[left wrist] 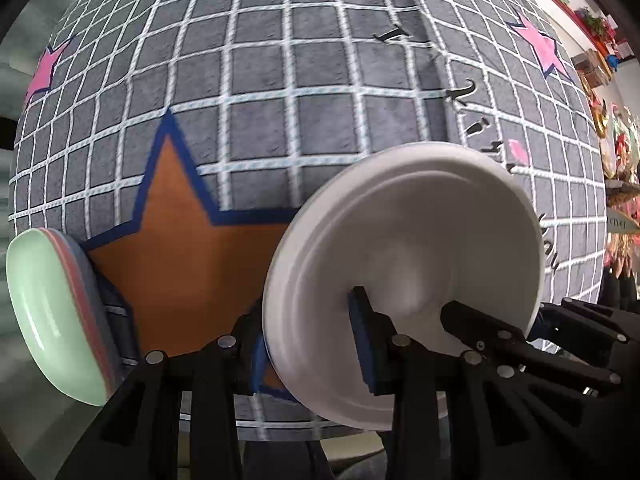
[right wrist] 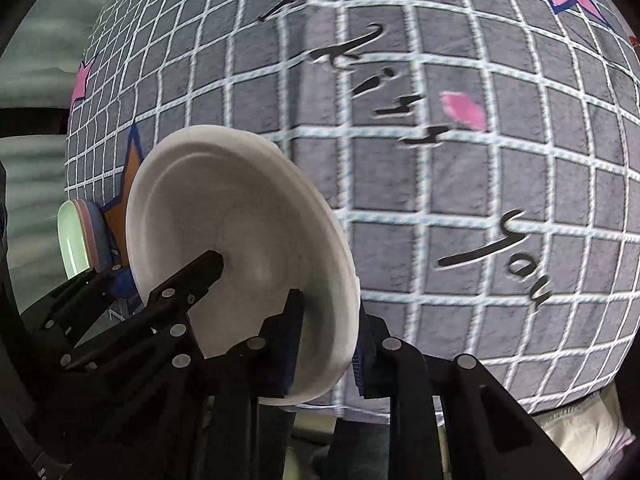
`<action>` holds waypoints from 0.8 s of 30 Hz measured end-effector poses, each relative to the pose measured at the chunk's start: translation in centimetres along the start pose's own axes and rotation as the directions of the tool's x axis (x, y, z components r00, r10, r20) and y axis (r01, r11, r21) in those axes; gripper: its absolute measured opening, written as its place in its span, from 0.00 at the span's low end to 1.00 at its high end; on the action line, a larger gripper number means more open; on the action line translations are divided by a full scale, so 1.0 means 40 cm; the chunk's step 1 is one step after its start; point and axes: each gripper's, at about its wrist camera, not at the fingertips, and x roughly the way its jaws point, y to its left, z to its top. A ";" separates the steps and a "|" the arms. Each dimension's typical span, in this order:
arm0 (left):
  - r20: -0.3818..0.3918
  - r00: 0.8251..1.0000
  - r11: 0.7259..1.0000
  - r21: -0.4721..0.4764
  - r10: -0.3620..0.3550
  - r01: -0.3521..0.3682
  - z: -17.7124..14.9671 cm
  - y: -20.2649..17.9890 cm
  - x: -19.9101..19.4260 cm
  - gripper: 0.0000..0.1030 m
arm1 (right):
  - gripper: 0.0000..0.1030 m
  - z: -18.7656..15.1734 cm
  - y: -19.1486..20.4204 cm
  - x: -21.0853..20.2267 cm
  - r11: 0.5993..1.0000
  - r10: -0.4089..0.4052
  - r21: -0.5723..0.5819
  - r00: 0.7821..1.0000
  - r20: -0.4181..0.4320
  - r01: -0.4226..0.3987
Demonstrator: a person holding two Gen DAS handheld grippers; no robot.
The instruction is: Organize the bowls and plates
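A white plate (left wrist: 400, 232) (right wrist: 224, 200) hangs just above the table, gripped at two opposite spots on its rim. My left gripper (left wrist: 304, 320) (right wrist: 160, 276) is shut on the rim's left side, one blue pad inside the dish and the other finger behind it. My right gripper (right wrist: 330, 312) (left wrist: 508, 312) is shut on the opposite side in the same way. A stack of dishes (left wrist: 52, 312) (right wrist: 74, 240), pale green on top of pink and blue-grey ones, sits on the cloth to the left of the plate, apart from it.
The table wears a grey cloth (left wrist: 280, 80) (right wrist: 440, 200) with a white grid, an orange star (left wrist: 180, 240), pink stars and black lettering. Its near edge runs just below the grippers. Shelves of colourful items (left wrist: 612, 80) stand at the far right.
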 end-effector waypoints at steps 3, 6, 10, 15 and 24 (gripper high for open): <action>-0.008 1.000 1.000 0.013 -0.003 0.003 -0.040 0.059 0.008 0.37 | 0.24 -0.037 0.064 0.027 1.000 -0.003 0.016 1.000 -0.002 0.003; -0.017 1.000 1.000 0.014 -0.004 0.005 -0.077 0.124 0.018 0.37 | 0.24 -0.078 0.144 0.055 1.000 -0.002 0.020 1.000 -0.006 0.002; -0.022 1.000 1.000 0.013 -0.021 0.021 -0.121 0.203 0.028 0.37 | 0.24 -0.095 0.222 0.075 1.000 -0.013 0.013 1.000 -0.012 0.013; -0.015 0.999 0.999 -0.001 -0.050 0.050 -0.150 0.286 0.020 0.37 | 0.24 -0.108 0.314 0.079 0.999 -0.032 0.012 0.999 -0.009 0.033; 0.082 0.995 0.997 -0.043 -0.062 0.066 -0.178 0.421 -0.105 0.38 | 0.24 -0.089 0.497 -0.025 0.998 -0.047 -0.048 0.998 0.046 0.049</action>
